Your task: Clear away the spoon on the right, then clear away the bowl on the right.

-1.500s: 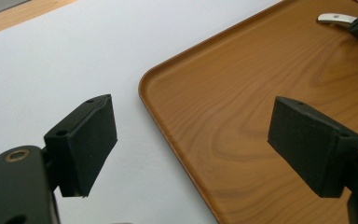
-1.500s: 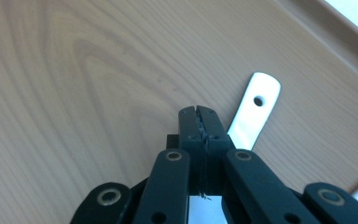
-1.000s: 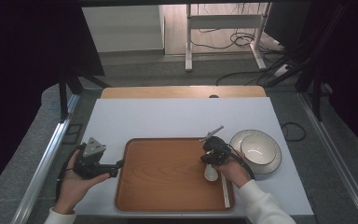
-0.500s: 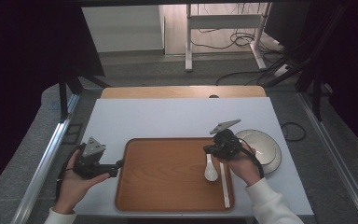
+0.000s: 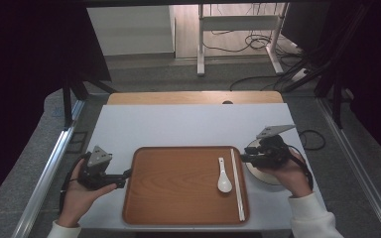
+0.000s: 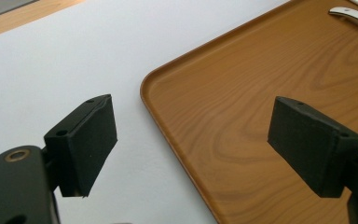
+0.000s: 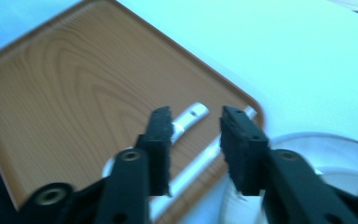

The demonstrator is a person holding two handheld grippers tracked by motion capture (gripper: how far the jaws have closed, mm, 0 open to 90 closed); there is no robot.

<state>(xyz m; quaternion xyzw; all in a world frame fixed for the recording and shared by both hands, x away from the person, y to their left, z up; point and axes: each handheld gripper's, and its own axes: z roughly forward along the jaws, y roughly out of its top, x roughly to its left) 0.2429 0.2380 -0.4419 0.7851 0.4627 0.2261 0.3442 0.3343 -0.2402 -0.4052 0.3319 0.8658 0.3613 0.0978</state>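
1. My right gripper [image 5: 244, 157] hangs above the right edge of the tray [image 5: 178, 208], just over the near rim of the bowl [image 5: 258, 173]. Its jaws have just been opening and now stand apart with nothing between them; it is released.
2. In the right gripper view the two black jaws [image 7: 196, 140] frame a gap, and through that gap I see the spoon's handle [image 7: 191, 116] and the chopsticks [image 7: 200, 165] lying on the wood below. Neither pad touches them.
3. The white spoon [image 5: 223, 176] lies on the tray, in its right part, handle pointing away from me and its scoop nearer to me.
4. The chopsticks [image 5: 237, 183] lie just to the right of the spoon, along the tray's right rim, running from the far end toward the near corner.
5. The bowl sits on the white table [image 5: 178, 124] just off the tray's right side, partly under my right hand [image 5: 287, 173].
6. My left gripper [image 5: 125, 173] rests at the tray's left edge, jaws pointing toward the wood. In the left gripper view its pads [image 6: 86, 144] stand wide apart, one over the table and one over the tray [image 6: 242, 121]; it is empty.
7. My left hand [image 5: 77, 193] holds that gripper's body low over the table, well apart from the spoon.
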